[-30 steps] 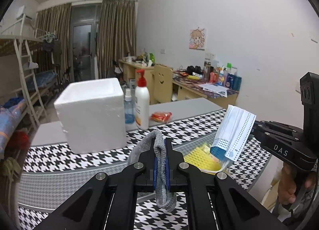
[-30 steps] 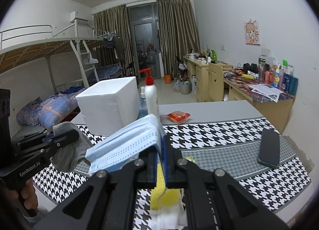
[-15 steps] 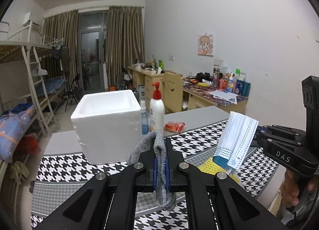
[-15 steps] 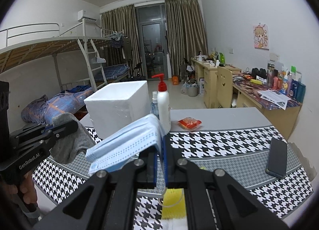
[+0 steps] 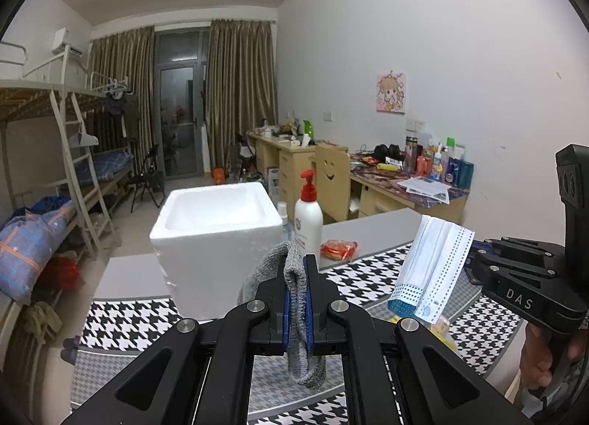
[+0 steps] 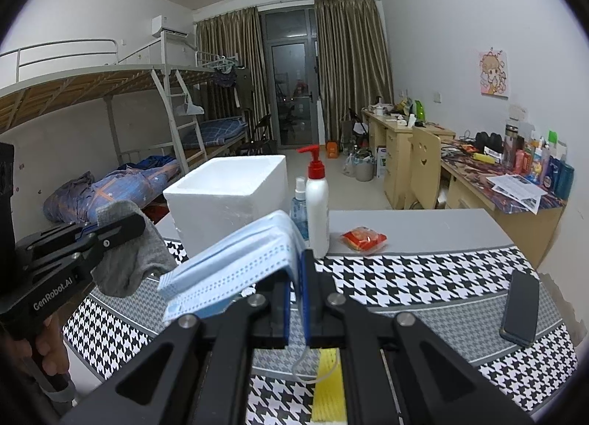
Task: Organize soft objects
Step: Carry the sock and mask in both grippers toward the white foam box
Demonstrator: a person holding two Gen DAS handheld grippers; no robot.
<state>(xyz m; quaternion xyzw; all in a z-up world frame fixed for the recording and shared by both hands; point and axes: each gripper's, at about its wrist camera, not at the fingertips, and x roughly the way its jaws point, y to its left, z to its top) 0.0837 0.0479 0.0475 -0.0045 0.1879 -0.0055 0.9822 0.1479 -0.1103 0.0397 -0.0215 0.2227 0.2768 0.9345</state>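
1. The left gripper is clenched on a grey sock. Its blue pads pinch the fabric between them; the sock bulges above the jaws and hangs limp below them.
2. The right gripper is clenched on a pale blue surgical mask. The mask's folded body fans out toward 9 o'clock from the jaws, and a white ear loop droops beneath them.
3. Both soft things are held up off the houndstooth tablecloth, on the near side of the white foam box, which stands open-topped at 12 o'clock of the left gripper.
4. Just right of the box stand a white pump bottle with a red head and, partly behind it, a small clear spray bottle. An orange-red snack packet lies just beyond them on the bare grey tabletop.
5. Only the left wrist view shows the right gripper from outside, at 3 o'clock, with a hand on its grip and the mask sticking up from its tip.
6. Only the right wrist view shows the left gripper from outside, at 9 o'clock, the sock draped over its tip; it also shows a dark phone lying at 3 o'clock and a yellow cloth under the jaws at 6 o'clock.
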